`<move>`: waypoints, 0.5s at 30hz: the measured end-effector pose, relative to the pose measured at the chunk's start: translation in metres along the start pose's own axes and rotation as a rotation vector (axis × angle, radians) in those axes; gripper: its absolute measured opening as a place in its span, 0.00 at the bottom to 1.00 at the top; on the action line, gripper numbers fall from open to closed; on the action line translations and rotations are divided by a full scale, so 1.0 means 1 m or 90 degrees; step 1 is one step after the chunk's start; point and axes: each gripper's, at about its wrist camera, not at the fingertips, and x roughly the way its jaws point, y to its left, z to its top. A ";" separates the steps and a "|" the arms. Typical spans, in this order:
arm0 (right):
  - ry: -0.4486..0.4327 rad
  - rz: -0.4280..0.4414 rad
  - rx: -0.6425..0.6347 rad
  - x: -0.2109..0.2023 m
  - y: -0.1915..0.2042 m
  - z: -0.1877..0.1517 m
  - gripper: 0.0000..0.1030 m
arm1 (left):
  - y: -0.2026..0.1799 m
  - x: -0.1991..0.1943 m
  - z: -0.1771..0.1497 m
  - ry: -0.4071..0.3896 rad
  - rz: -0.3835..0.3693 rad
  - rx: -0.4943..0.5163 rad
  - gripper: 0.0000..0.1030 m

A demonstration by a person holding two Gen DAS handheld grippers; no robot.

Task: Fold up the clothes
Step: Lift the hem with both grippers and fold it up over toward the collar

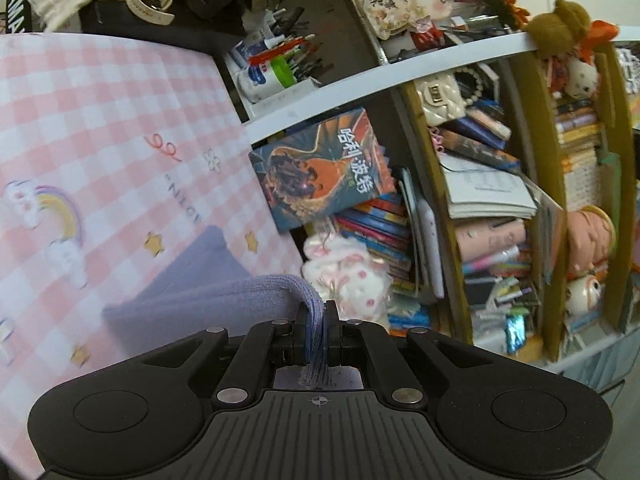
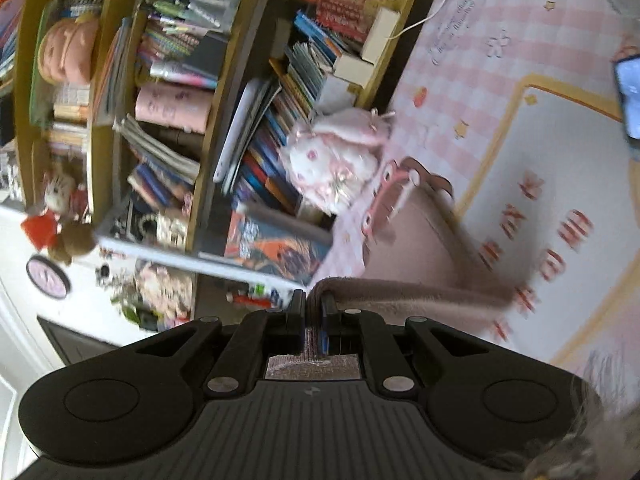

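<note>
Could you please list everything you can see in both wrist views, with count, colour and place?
Knitted lilac garment: one, lilac in the left view, pinkish in the right; on the mat, its edges pinched by both grippers.
Pink-and-white checked mat: one, with rainbow and star prints; under the garment.
Wooden bookshelf: one, olive-brown uprights, crammed with books; behind the mat.
Blue-and-orange illustrated book: one; leaning at the shelf front.
White-and-pink fluffy plush: one; at the shelf foot beside the mat.
Brown teddy bear: one; on the white shelf top.
Cream quilted handbag: one; upper shelf.
Left gripper: black, shut on the garment.
Right gripper: black, shut on the garment.
</note>
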 end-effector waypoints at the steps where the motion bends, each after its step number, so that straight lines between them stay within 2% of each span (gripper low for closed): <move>1: -0.004 -0.003 0.000 0.008 0.001 0.004 0.07 | 0.000 0.008 0.003 0.001 0.003 0.001 0.03; 8: -0.037 -0.036 0.010 0.059 -0.005 0.029 0.07 | 0.009 0.065 0.024 0.033 0.056 0.022 0.04; 12: -0.055 -0.057 0.011 0.084 -0.012 0.042 0.05 | 0.021 0.093 0.029 0.055 0.106 0.034 0.05; 13: -0.056 -0.067 0.008 0.089 -0.013 0.045 0.05 | 0.022 0.098 0.031 0.059 0.122 0.048 0.11; 15: -0.053 -0.098 -0.010 0.099 -0.016 0.048 0.05 | 0.025 0.107 0.034 0.067 0.155 0.075 0.36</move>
